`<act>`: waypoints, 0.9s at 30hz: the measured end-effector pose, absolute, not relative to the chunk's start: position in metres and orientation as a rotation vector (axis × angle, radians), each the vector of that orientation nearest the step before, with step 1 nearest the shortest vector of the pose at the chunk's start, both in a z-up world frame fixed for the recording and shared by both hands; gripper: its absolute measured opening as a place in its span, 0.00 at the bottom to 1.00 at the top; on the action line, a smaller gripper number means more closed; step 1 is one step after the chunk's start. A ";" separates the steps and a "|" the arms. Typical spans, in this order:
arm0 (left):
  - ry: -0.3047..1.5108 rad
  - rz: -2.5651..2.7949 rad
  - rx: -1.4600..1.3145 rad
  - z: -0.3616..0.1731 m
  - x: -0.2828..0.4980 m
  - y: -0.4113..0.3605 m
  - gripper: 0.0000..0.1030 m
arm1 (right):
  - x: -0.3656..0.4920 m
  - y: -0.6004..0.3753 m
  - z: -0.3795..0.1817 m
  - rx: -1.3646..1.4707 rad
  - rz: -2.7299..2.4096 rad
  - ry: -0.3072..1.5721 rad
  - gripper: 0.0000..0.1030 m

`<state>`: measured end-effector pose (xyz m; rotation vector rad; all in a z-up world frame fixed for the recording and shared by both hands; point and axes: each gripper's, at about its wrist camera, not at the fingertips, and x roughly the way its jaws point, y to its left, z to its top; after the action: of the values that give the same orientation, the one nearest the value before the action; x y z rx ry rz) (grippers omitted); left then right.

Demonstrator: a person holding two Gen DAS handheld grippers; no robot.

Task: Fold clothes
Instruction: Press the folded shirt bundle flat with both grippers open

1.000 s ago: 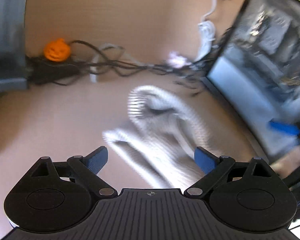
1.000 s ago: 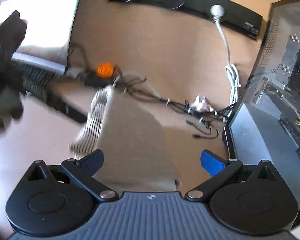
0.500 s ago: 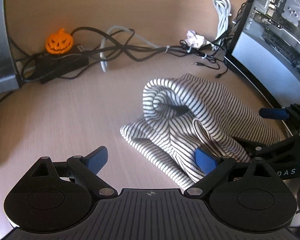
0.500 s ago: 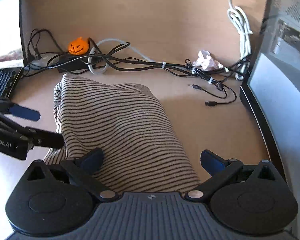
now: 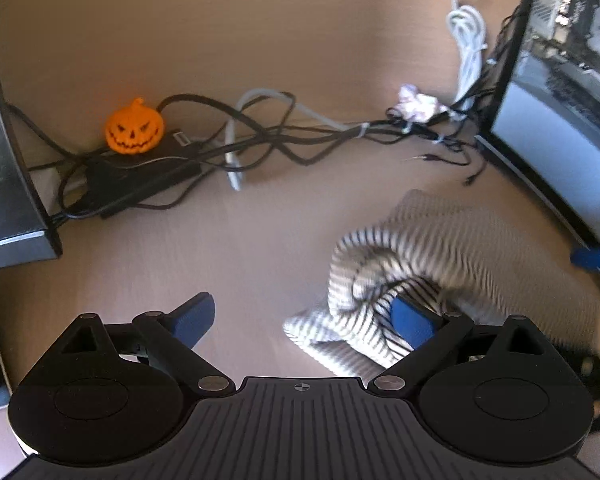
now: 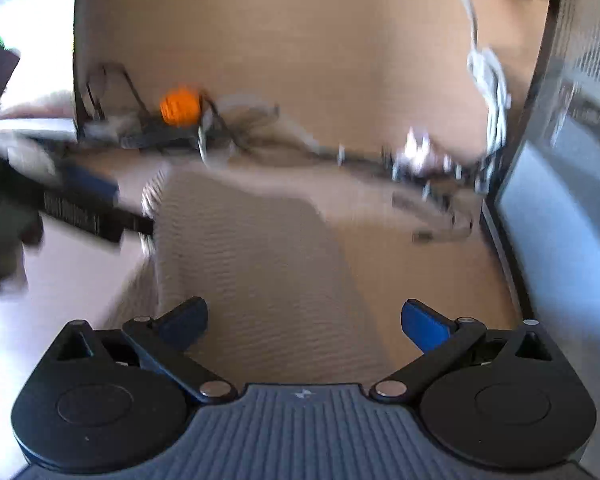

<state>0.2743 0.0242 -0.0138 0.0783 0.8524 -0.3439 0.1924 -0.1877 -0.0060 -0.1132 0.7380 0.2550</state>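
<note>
Item: striped garment (image 5: 452, 264), bunched on the desk (image 5: 220, 248), right of centre. Since half a second earlier, both views had blurred; you were moving.

Left gripper (image 5: 304, 318): jaws spread, empty. Right gripper (image 6: 304, 320): likewise.

Clearance: cables (image 5: 260, 140) behind, computer case (image 5: 560, 128) crowding right; open desk leftward.

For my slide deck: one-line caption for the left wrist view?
Open left gripper beside a bunched striped garment on a cable-strewn desk.

Home computer desk: tangled cables (image 5: 268, 136), open computer case (image 5: 560, 92) (internals exposed), wooden desktop (image 5: 180, 248), pumpkin ornament (image 5: 134, 127).
</note>
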 end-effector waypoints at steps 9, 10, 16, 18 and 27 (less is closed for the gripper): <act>0.857 -0.301 0.058 -0.013 0.265 0.040 0.96 | 0.202 -0.203 -0.028 0.133 0.272 0.855 1.00; 0.855 -0.300 0.055 -0.011 0.263 0.042 0.95 | 0.198 -0.203 -0.025 0.117 0.272 0.848 1.00; 0.838 -0.311 0.033 -0.003 0.251 0.051 0.95 | 0.168 -0.199 0.005 -0.011 0.270 0.729 1.00; 0.844 -0.335 0.019 -0.004 0.249 0.051 0.95 | 0.158 -0.194 0.010 -0.105 0.222 0.667 1.00; 0.864 -0.324 0.031 -0.016 0.249 0.039 0.95 | 0.158 -0.166 -0.022 -0.400 0.063 0.628 1.00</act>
<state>0.2489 0.0390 -0.0157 0.0306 0.8642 -0.3240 0.1585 -0.1656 -0.0218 -0.3999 0.6282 0.0632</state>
